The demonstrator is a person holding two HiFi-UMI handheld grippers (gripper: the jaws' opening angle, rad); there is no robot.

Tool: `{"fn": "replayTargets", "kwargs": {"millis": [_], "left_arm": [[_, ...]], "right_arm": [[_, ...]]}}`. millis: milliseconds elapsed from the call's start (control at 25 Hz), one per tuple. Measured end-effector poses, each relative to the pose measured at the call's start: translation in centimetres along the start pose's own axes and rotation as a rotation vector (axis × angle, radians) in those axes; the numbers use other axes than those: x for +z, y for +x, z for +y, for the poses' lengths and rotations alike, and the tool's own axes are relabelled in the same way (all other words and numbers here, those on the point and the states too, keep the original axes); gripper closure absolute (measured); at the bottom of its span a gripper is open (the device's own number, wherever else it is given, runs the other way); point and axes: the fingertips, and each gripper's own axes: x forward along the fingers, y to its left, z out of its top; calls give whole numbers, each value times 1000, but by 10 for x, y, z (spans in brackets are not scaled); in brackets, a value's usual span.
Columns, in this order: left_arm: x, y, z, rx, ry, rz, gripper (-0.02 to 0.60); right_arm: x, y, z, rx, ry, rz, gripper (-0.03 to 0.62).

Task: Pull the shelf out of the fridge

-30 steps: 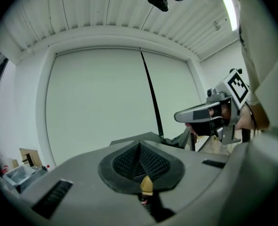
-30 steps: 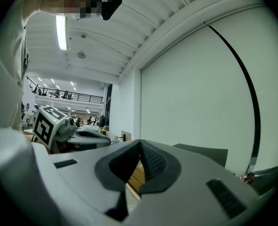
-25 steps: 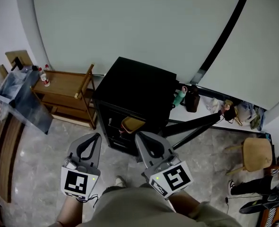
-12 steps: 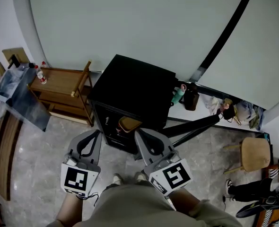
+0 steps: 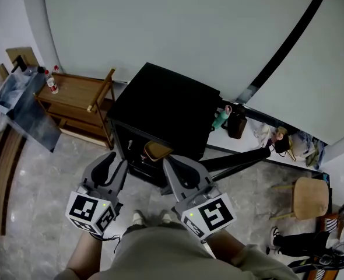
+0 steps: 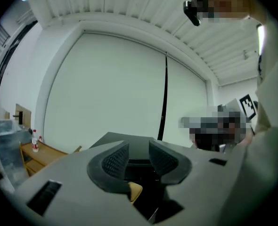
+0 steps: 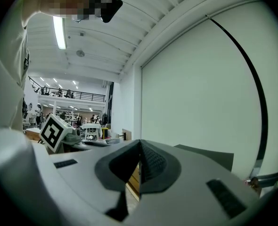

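A small black fridge (image 5: 163, 104) stands on the floor in front of me in the head view, its door (image 5: 242, 156) swung open to the right. The inside (image 5: 138, 156) is dark; a tan object (image 5: 155, 150) shows in it, and I cannot make out the shelf. My left gripper (image 5: 112, 163) hovers just short of the fridge's open front, its jaws opening with nothing between them. The left gripper view shows the same gap between the pads (image 6: 114, 160), with the fridge behind. My right gripper (image 5: 167, 164) hangs beside it, shut and empty, its pads (image 7: 148, 163) closed together.
A wooden rack (image 5: 79, 101) with a bottle (image 5: 51, 81) stands left of the fridge, and a clear plastic box (image 5: 14, 101) is further left. A green bottle (image 5: 220, 118) and a dark bag (image 5: 237, 124) sit on the white ledge at the right. A wooden stool (image 5: 309, 196) is at the right.
The left gripper's jaws have parted and the gripper has turned a little to the left. The right gripper stays shut and has hardly moved.
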Motion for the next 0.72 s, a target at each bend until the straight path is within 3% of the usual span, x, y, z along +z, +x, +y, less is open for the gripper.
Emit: {"fn": "replayTargets", "kwargs": {"millis": [280,480,720], "left_arm": [[-6,15,16,2,-209,-75,408],[-26,39,30,15,-287,-41,388],[-62,67,49,5,-462,-21,371]], "right_arm": [[5,10,-1,35,-27,9,598],[8,19,0,51,-48,14,599],[-5,35,9,86,-53,33,599]]}}
